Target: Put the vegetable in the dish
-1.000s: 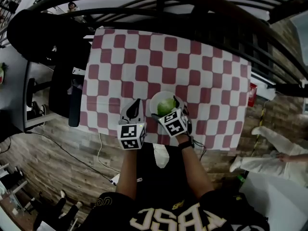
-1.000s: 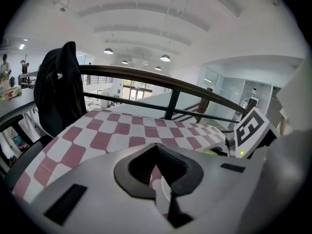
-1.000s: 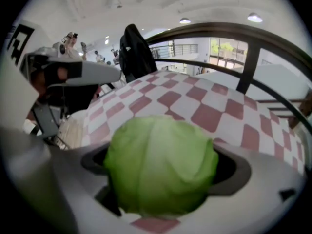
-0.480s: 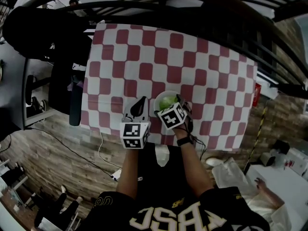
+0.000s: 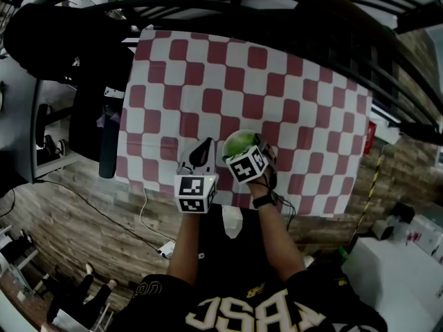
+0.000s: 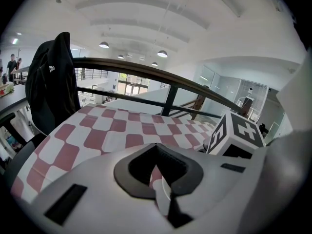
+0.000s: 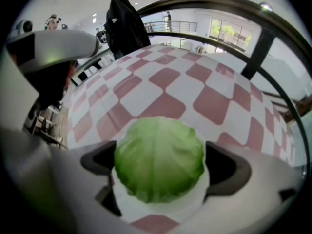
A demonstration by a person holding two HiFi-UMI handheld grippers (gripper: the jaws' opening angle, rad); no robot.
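A round green cabbage [image 7: 158, 159] sits between the jaws of my right gripper [image 7: 161, 165], which is shut on it, one dark pad against each side. Directly beneath it is a small white dish [image 7: 161, 209] on the red-and-white checked cloth [image 5: 208, 75]. In the head view the cabbage [image 5: 241, 142] and the dish [image 5: 227, 149] lie near the table's front edge, with the right gripper [image 5: 243, 146] over them. My left gripper [image 5: 202, 148] hovers just left of the dish, shut on nothing. In the left gripper view its jaws [image 6: 158, 185] meet at the tips.
A dark curved railing [image 5: 277, 19] runs along the table's far side. A black jacket [image 6: 48, 82] hangs over a chair at the table's left end. The table's front edge [image 5: 208, 198] is right behind both grippers, with wood floor below.
The right gripper has stayed at the dish with the cabbage between its jaws, shifting only slightly. The left gripper has barely moved. A person on the floor at right has left the view.
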